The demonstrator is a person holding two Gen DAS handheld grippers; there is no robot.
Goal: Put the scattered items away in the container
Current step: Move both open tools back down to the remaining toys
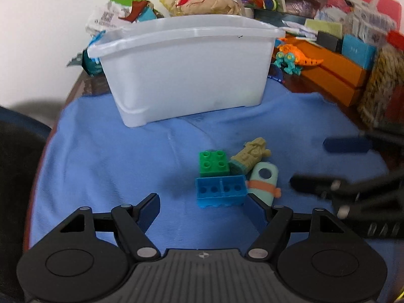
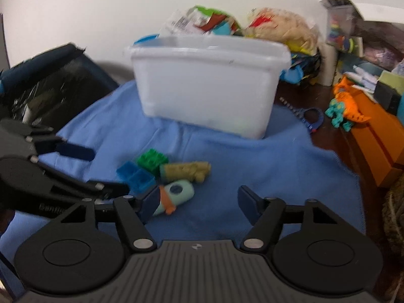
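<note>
A white plastic container point(image 1: 186, 68) stands at the back of a blue cloth point(image 1: 106, 156); it also shows in the right wrist view point(image 2: 209, 85). In front of it lie a green brick point(image 1: 214, 163), a blue brick point(image 1: 221, 191), a tan figure point(image 1: 250, 157) and a mint rocket toy point(image 1: 264, 183), bunched together. The same pile shows in the right wrist view: green brick point(image 2: 152, 161), blue brick point(image 2: 136, 175), tan figure point(image 2: 186, 171), rocket toy point(image 2: 176, 193). My left gripper point(image 1: 204, 208) is open just before the blue brick. My right gripper point(image 2: 198, 203) is open, its left finger beside the rocket toy.
An orange and teal dinosaur toy point(image 1: 293, 56) sits on orange boxes point(image 1: 335, 75) at the right. Bags and clutter point(image 1: 199, 0) pile up behind the container. A dark chair point(image 2: 48, 85) stands at the left. A blue ring tool point(image 2: 311, 117) lies right of the container.
</note>
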